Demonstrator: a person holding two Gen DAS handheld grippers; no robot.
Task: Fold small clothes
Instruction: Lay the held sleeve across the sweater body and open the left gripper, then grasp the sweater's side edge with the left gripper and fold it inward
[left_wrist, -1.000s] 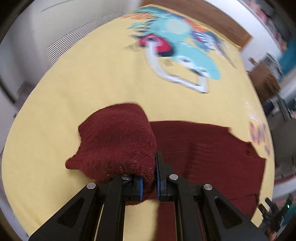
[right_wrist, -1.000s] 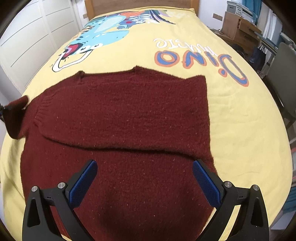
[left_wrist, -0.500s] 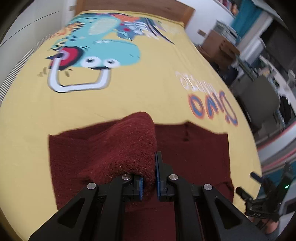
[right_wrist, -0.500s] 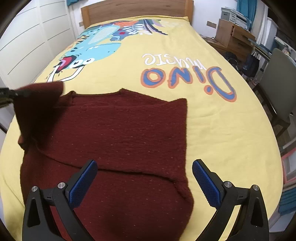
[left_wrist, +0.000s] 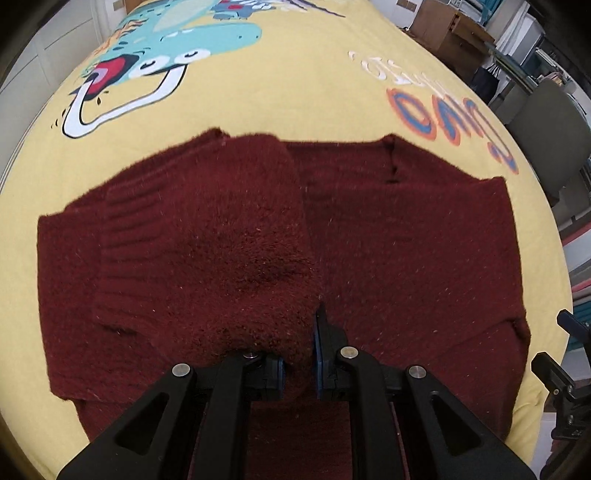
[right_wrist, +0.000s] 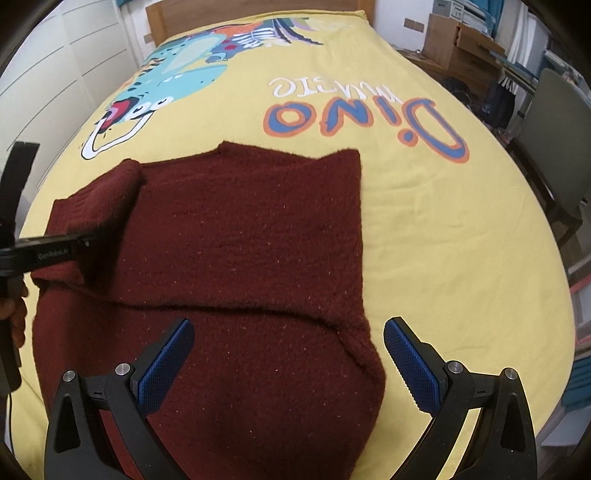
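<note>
A dark red knitted sweater (right_wrist: 243, 229) lies flat on a yellow bedspread (right_wrist: 461, 229). It also shows in the left wrist view (left_wrist: 406, 240). My left gripper (left_wrist: 298, 354) is shut on the sweater's left sleeve (left_wrist: 221, 240) and holds it folded over the body. From the right wrist view the left gripper (right_wrist: 85, 242) shows at the left edge, with the sleeve (right_wrist: 99, 195) draped from it. My right gripper (right_wrist: 284, 362) is open and empty, above the sweater's lower part.
The bedspread carries a dinosaur print (left_wrist: 166, 62) and "Dino" lettering (right_wrist: 369, 114). A wooden headboard (right_wrist: 255, 11) is at the far end. A grey chair (right_wrist: 557, 147) and a wooden cabinet (right_wrist: 458, 48) stand to the right of the bed. White cupboard doors (right_wrist: 55, 74) are on the left.
My left gripper has carried the sleeve from the left edge inward over the sweater's body. The right gripper stayed open and drew back slightly.
</note>
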